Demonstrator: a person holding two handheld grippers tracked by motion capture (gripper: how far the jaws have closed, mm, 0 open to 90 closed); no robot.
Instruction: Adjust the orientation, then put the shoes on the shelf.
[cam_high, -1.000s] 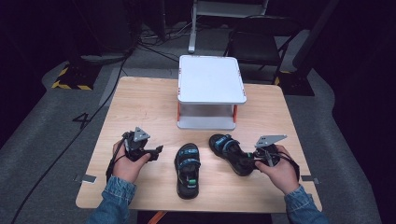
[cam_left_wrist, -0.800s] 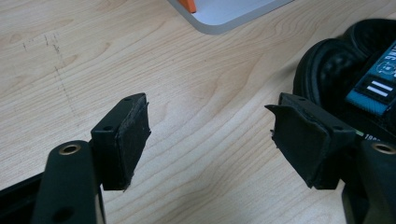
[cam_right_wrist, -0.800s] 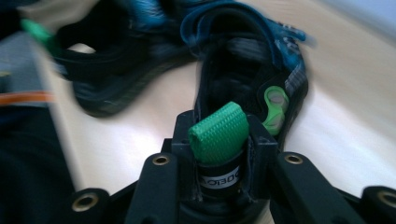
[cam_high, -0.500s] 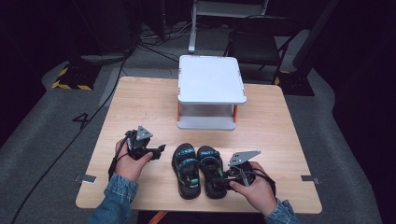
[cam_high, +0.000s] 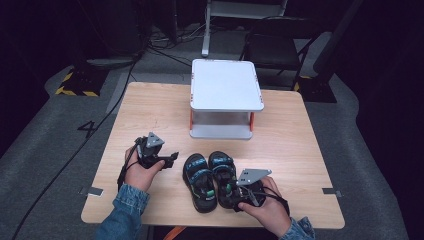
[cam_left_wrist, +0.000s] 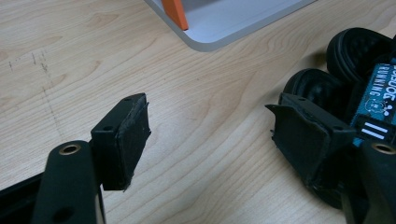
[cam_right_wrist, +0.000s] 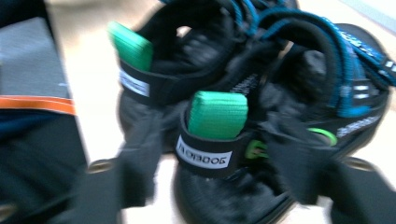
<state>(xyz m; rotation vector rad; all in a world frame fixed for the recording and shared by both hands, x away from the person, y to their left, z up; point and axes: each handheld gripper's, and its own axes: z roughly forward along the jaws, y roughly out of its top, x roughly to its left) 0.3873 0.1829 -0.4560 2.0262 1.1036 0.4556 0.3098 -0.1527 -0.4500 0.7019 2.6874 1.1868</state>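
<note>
Two black sandals w/ blue straps sit side by side near the front edge of the wooden table (cam_high: 150, 100), toes pointing toward the white stand (cam_high: 226, 85) w/ orange legs further back. Left sandal (cam_high: 198, 181) and right sandal (cam_high: 225, 177) touch or nearly touch along their inner sides. Right gripper (cam_high: 240, 195) is at the heel of the right sandal, held in the person's right hand (cam_high: 267, 207); its jaws have just been opening, and in the right gripper view they stand wide on either side of the heel strap w/ the green pull tab (cam_right_wrist: 218, 114), blurred, pads look clear of the strap, so no hold on it. Second green tab (cam_right_wrist: 130, 45) on the other sandal shows behind. Left gripper (cam_high: 170, 159) rests on the table just left of the left sandal, in the left hand (cam_high: 140, 172); jaws wide apart, nothing btwn them but bare wood, sandal toes just beyond the right-hand jaw in the left gripper view
</note>
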